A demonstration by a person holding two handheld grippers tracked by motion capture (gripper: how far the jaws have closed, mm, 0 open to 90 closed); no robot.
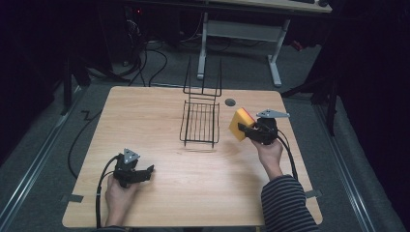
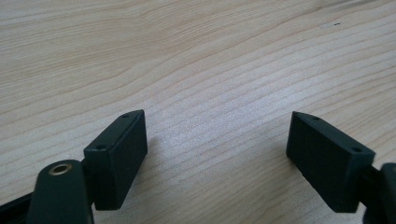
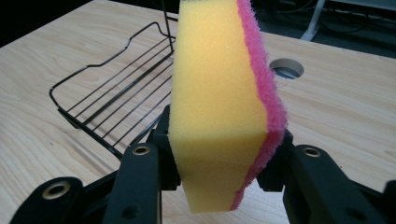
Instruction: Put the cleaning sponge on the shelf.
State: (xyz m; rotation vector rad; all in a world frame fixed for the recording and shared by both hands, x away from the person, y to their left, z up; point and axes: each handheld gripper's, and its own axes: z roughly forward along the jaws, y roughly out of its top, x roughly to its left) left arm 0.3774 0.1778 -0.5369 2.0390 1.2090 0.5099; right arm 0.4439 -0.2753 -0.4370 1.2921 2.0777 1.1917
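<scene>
The right tongs [image 1: 250,130] squeeze a yellow sponge [image 3: 219,102] (pink on one side), held up just beside the wire basket [image 1: 199,123]. The left tongs [image 1: 143,172] rest wide and empty on the table [image 1: 159,111]. I think the sponge goes in the basket, so lift it over the rim before letting go.

The high view looks forward and down over the whole wooden table [image 1: 159,121] from the person's side. The left gripper view sits close above bare tabletop, facing along its jaws. The right gripper view, also close, faces the wire rack [image 3: 116,93], which the high view shares.
</scene>
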